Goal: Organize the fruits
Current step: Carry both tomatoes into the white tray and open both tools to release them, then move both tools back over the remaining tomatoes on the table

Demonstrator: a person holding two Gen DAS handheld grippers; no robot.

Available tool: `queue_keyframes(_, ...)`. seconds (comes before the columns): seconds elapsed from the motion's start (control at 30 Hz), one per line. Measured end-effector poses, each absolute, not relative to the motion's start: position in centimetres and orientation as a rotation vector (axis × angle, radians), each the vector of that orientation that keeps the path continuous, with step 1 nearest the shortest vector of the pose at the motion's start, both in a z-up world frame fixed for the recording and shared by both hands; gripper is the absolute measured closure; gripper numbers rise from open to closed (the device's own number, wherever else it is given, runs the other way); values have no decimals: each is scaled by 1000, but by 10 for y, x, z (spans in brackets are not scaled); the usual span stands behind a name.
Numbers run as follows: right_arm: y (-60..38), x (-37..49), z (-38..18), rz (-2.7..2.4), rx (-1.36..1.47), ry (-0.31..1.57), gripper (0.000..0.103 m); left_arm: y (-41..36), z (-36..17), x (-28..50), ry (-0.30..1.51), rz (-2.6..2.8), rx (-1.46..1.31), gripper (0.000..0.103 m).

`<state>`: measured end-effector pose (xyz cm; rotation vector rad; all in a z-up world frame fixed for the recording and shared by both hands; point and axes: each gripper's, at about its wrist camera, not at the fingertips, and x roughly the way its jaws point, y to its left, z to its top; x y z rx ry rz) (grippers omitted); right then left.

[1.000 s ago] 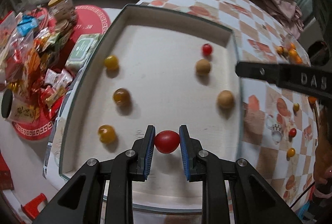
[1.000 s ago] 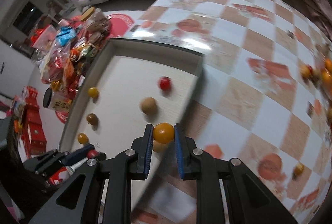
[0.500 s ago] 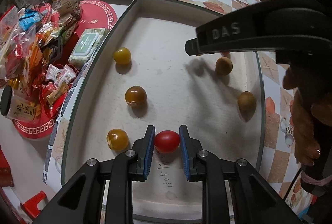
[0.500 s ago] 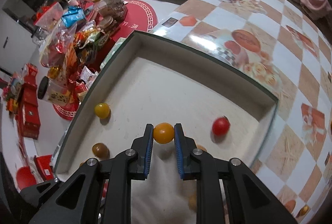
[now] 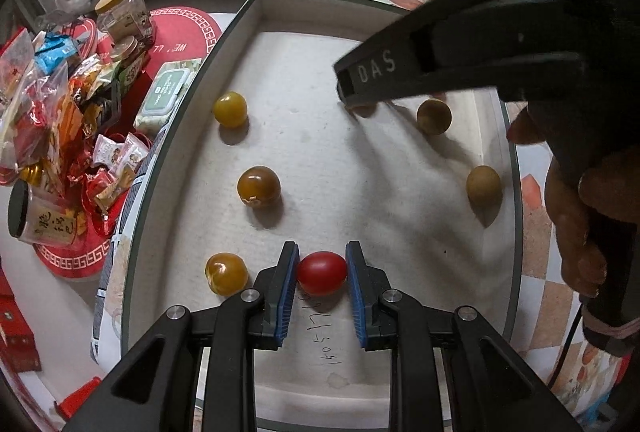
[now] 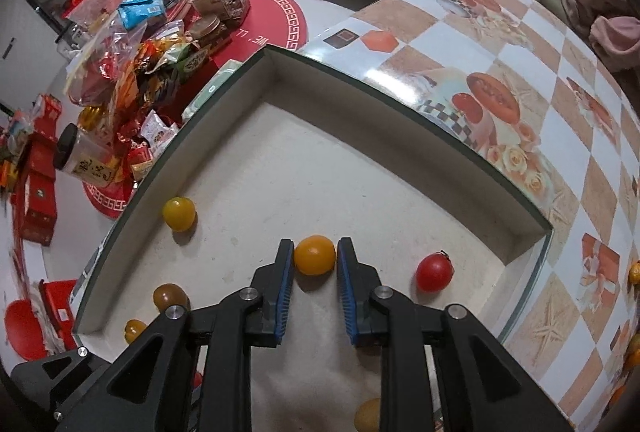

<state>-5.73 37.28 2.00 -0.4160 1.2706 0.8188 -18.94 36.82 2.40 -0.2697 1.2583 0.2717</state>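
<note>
A red tomato (image 5: 322,272), at lower centre of the left wrist view, sits clamped between the fingers of the left gripper (image 5: 322,282) over the white tray (image 5: 188,135). In the right wrist view, the right gripper (image 6: 315,274) pinches an orange tomato (image 6: 315,255) at frame centre. The tray rests on the checkered counter (image 6: 568,135), with another red tomato (image 6: 434,272) lying toward the tray's right.
</note>
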Motion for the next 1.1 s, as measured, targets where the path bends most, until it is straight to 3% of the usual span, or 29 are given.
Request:
queue_keyframes(0.03, 373, -57, 20, 824, -411, 1277, 70, 368, 24, -189, 1261, 271, -263, 77)
queue_keyframes(0.07, 373, -57, 21, 822, -408, 1279, 61, 367, 24, -189, 1265, 268, -254, 76)
queue_keyframes(0.1, 372, -57, 22, 819, -403, 1275, 52, 367, 24, -188, 1268, 264, -250, 63)
queue_keyframes(0.13, 370, -57, 24, 821, -396, 1270, 50, 366, 25, -189, 1263, 267, -247, 40)
queue_keyframes(0.17, 368, -56, 25, 825, -387, 1269, 50, 366, 28, -190, 1248, 277, -240, 34)
queue_keyframes(0.23, 365, -56, 29, 835, -365, 1272, 48, 365, 32, -191, 1227, 276, -225, 34)
queue_keyframes(0.3, 361, -55, 34, 842, -339, 1266, 35, 364, 31, -190, 1240, 273, -225, 34)
queue_keyframes(0.4, 355, -52, 44, 843, -288, 1255, 23, 362, 31, -190, 1249, 269, -219, 34)
queue_keyframes(0.67, 316, -44, 71, 768, -186, 1221, 22, 344, 43, -184, 1253, 234, -170, 34)
queue_keyframes(1.1, 173, -40, 78, 508, -46, 1251, 22, 273, 64, -154, 1229, 85, -51, 34)
